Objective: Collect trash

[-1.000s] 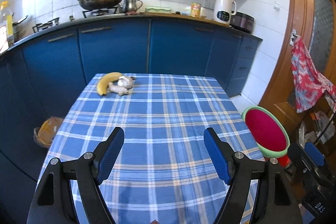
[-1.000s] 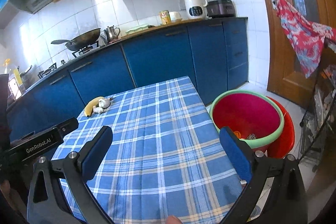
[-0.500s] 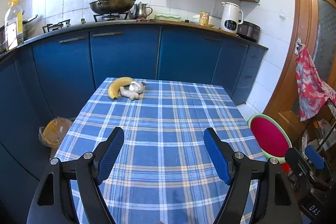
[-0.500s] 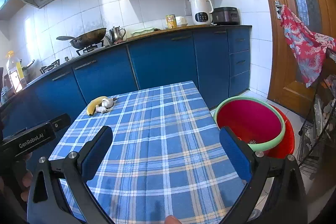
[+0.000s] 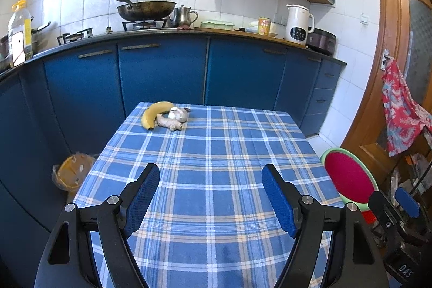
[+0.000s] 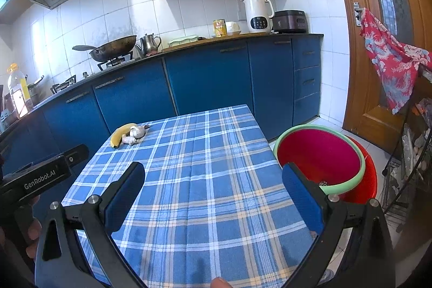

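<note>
Left wrist view is showing the left gripper (image 5: pixel 210 196) hovering with jaws apart and empty over the near table (image 5: pixel 216 207). The right gripper (image 6: pixel 213 196) is likewise gaping, holding nothing. Far off at eleven o'clock, a banana (image 5: pixel 154 114), ginger (image 5: pixel 170 123) and garlic (image 5: pixel 178 114) are lying touching, nearer the left hand. The banana's length is running roughly away from the camera. The red basin's (image 6: pixel 318 153) contents are looking indistinct.

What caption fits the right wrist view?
Open right claw over the plaid table; banana, ginger and garlic at the far corner, red bin beside.
</note>
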### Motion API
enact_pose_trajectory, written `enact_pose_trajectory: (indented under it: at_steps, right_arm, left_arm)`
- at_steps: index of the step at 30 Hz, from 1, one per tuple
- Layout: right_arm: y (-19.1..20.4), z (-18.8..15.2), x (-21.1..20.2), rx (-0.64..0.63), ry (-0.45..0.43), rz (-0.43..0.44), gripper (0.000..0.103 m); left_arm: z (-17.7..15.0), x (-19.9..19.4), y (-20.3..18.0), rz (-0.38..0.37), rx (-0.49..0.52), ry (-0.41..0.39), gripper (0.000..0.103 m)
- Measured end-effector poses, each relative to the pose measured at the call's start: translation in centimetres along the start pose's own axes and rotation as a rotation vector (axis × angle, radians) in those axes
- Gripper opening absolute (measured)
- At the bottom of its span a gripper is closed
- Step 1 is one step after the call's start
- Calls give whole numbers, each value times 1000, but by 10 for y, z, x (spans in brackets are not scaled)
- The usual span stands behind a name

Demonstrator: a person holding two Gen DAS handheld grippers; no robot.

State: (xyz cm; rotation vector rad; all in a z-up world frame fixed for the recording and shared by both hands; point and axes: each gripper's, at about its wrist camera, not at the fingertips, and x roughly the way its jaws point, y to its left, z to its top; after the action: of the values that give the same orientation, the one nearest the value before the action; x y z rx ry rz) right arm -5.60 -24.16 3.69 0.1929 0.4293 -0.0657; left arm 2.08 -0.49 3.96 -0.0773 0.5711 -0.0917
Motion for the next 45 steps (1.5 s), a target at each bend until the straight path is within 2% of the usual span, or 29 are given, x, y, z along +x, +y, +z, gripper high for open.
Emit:
enact_pose_trajectory:
  at_steps: [13, 45]
  right_arm:
    - [-6, -1, 3, 16, 27, -17, 100]
    - [-6, -3, 6, 12, 32, -16, 100]
  left_arm:
    - [-4, 4, -1, -8, 1, 3, 79]
    - [-6, 5, -3, 3, 2, 0, 79]
